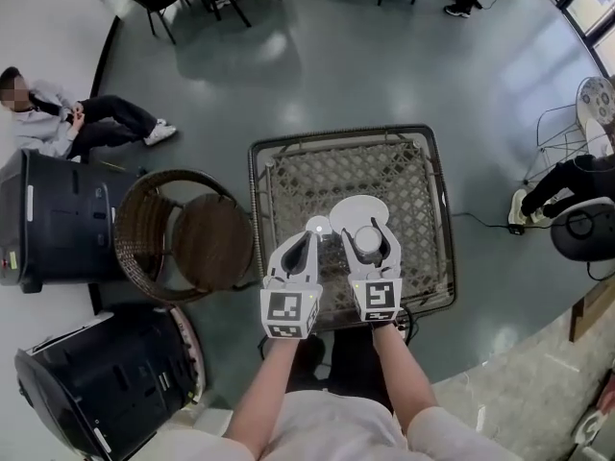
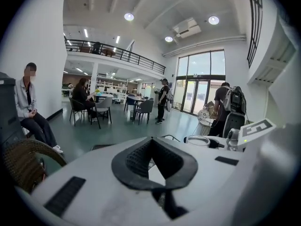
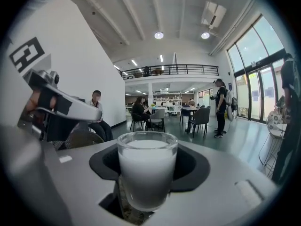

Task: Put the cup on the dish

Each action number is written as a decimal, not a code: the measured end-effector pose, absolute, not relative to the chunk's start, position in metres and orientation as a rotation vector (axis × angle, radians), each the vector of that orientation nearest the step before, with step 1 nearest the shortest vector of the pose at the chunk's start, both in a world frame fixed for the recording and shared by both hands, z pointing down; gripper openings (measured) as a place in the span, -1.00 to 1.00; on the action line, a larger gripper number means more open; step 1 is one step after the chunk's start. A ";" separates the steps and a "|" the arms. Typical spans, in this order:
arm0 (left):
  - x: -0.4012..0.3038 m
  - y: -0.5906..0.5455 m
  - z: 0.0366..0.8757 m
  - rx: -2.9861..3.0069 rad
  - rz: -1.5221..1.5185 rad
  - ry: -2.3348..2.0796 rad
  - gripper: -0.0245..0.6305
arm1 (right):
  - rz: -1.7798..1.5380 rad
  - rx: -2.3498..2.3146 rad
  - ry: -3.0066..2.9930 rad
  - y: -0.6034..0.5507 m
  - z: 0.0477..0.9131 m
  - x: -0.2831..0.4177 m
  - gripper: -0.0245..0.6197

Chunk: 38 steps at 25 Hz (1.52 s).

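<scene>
the frosted cup (image 3: 147,173) sits pinched in your right tongs (image 1: 370,234), over the near edge of the white dish (image 1: 357,207) on the wicker bench (image 1: 423,190). your left tongs (image 1: 313,230), just beside, are pressed together on nothing.

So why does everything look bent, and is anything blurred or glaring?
Head view: wide lens bows the table edges, floor shows soft sheen. Left gripper view: ceiling lamps flare, corners go black. Right gripper view: cup sharp, windows bright.
</scene>
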<state>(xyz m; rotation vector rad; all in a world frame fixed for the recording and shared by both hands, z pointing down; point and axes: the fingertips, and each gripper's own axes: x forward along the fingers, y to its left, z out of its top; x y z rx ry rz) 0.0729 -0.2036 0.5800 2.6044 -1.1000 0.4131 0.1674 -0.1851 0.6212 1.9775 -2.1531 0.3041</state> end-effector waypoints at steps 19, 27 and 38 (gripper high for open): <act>0.091 -0.206 0.694 2.532 0.572 -1.036 -0.92 | 0.349 1.850 -1.980 -0.239 0.783 0.190 -0.15; 0.104 -0.189 0.690 2.550 0.575 -0.978 -0.92 | 0.394 1.780 -1.978 -0.255 0.800 0.188 -0.14; 0.106 -0.184 0.684 2.554 0.556 -0.960 -0.92 | 0.448 1.816 -1.949 -0.245 0.805 0.198 -0.12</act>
